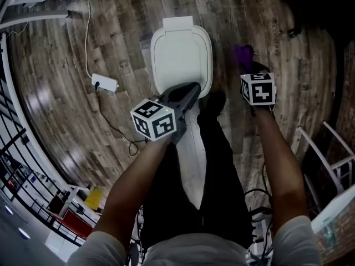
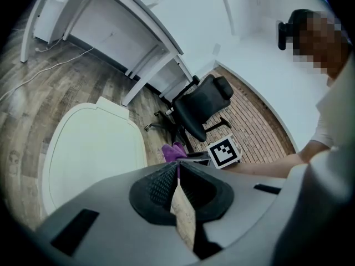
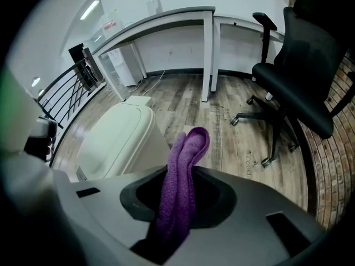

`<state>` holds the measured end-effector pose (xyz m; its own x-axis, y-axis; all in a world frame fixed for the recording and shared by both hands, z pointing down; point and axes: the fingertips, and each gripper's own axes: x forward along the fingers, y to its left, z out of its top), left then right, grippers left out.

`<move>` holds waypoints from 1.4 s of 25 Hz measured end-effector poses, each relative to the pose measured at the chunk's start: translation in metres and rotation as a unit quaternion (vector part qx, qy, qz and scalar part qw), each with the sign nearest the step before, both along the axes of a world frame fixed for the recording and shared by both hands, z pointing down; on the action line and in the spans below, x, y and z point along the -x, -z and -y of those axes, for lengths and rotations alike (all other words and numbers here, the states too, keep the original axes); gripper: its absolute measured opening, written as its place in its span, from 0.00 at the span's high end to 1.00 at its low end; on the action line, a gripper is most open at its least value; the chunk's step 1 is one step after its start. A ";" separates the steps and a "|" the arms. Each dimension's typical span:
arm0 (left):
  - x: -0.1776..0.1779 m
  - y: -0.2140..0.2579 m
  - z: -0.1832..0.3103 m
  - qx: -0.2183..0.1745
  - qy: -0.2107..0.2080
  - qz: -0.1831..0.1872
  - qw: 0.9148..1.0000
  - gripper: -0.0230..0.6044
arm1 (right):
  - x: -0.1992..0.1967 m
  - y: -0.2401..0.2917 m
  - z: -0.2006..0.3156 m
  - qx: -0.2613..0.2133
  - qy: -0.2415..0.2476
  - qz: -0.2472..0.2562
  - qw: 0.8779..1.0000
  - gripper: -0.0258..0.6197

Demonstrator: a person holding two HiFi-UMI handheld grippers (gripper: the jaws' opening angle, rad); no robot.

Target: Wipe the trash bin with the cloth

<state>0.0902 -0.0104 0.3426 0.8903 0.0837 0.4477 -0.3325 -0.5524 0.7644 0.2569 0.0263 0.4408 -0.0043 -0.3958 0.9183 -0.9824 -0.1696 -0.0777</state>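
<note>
A white trash bin (image 1: 181, 54) with its lid down stands on the wood floor ahead of me; it also shows in the left gripper view (image 2: 89, 159) and the right gripper view (image 3: 113, 140). My left gripper (image 1: 192, 88) hovers over the bin's near edge, its jaws shut (image 2: 177, 168) with nothing held. To the right of the bin, my right gripper (image 1: 248, 66) is shut on a purple cloth (image 3: 186, 170), whose folded end sticks out past the jaw tips. The cloth (image 1: 243, 54) hangs clear of the bin.
A black office chair (image 3: 299, 65) stands right of the bin, white desks (image 3: 166, 21) behind it. A white power strip (image 1: 104, 82) with cables lies on the floor to the left. A black railing (image 1: 16, 148) runs along the left, a white frame (image 1: 333, 154) at right.
</note>
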 end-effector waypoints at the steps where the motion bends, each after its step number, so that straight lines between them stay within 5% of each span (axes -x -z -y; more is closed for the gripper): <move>1: 0.000 0.002 -0.001 0.000 0.001 -0.002 1.000 0.94 | -0.002 0.003 -0.001 -0.002 -0.002 -0.002 1.000 0.81; 8: 0.040 0.002 0.003 -0.007 -0.023 0.001 1.000 0.94 | 0.028 0.021 0.014 -0.036 -0.026 -0.007 0.999 0.82; 19: 0.164 0.002 0.036 -0.015 -0.029 0.019 0.999 0.94 | 0.169 0.051 0.069 -0.088 -0.005 0.015 0.996 0.81; 29: 0.231 -0.004 0.059 -0.009 0.009 0.022 1.000 0.94 | 0.296 0.040 0.123 -0.094 0.063 0.065 0.992 0.81; 35: 0.254 -0.014 0.049 0.002 0.019 0.031 0.999 0.94 | 0.333 0.011 0.122 -0.067 0.086 0.076 0.991 0.82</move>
